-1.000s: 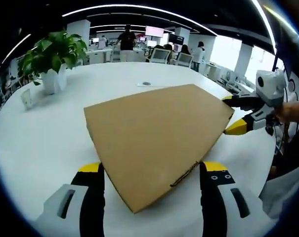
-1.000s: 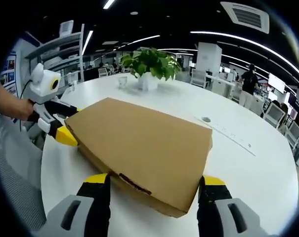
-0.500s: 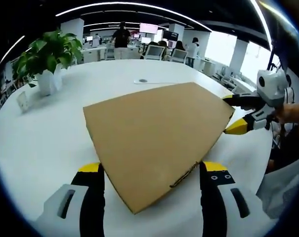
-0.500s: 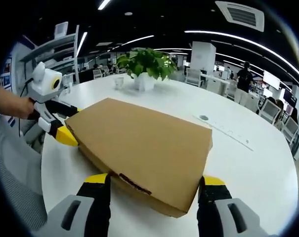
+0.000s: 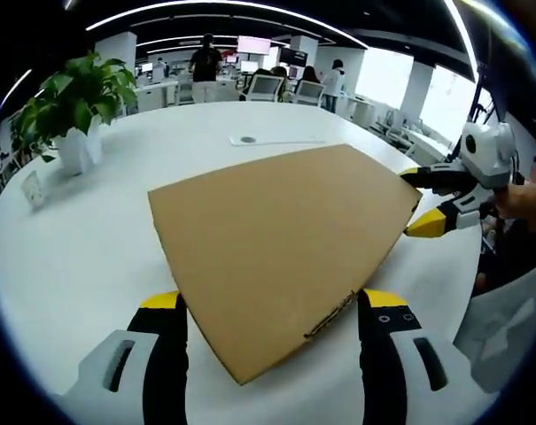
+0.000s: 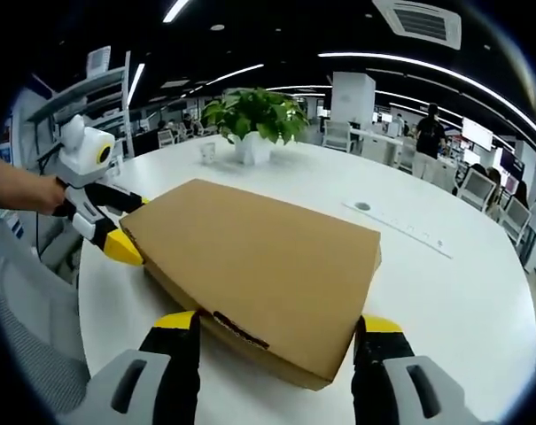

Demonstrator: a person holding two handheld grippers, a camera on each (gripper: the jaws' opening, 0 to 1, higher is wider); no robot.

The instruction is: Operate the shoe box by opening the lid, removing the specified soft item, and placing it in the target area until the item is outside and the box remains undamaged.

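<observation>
The closed brown cardboard shoe box (image 5: pixel 276 239) lies flat on the round white table (image 5: pixel 81 257). My left gripper (image 5: pixel 272 301) is open, its jaws spread wide on either side of the box's near corner and against its two edges. My right gripper (image 6: pixel 276 323) is open in the same way at the opposite corner of the shoe box (image 6: pixel 259 266). In the left gripper view the right gripper (image 5: pixel 427 202) straddles the far right corner. In the right gripper view the left gripper (image 6: pixel 121 226) straddles the far left corner, with a hand behind it. The lid is down, hiding the inside.
A potted green plant (image 5: pixel 73 102) and a small card stand (image 5: pixel 33 190) sit toward the table's far side, with a round port (image 5: pixel 247 139) and a long strip (image 6: pixel 400 232) on the tabletop. People and desks fill the office behind. A grey sleeve (image 6: pixel 28 328) lies near the table's edge.
The box keeps its place between both pairs of jaws while the table and room shift behind it; the plant has slid left in both views. Both grippers stay equally wide.
</observation>
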